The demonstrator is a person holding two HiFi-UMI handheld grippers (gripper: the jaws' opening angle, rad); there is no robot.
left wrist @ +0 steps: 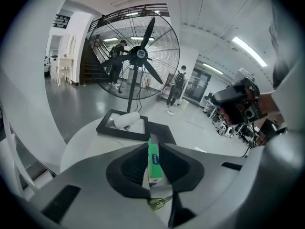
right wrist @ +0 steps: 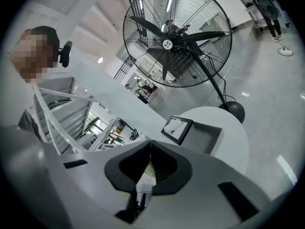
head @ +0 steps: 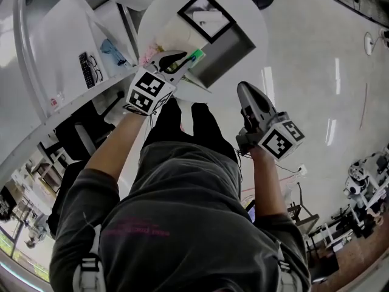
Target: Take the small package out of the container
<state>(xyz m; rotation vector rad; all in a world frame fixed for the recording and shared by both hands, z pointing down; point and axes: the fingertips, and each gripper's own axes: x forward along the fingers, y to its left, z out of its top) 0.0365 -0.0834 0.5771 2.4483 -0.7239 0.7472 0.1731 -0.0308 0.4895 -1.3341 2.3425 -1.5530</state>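
Over a round white table (head: 255, 17), the left gripper (left wrist: 153, 146) had its jaws clamped on a small green package (left wrist: 154, 163), held on edge just beside an open gray box (head: 228, 50). The right gripper (right wrist: 150, 144) hung off the table's edge, jaws pressed together. A black tray (left wrist: 121, 131) holding a white roll (left wrist: 125, 120) lay beyond the box.

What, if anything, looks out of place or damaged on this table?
Nothing stands out. The left tongs hold the green package edge-on between them. The container lies flat on the table, with no spill or damage visible.
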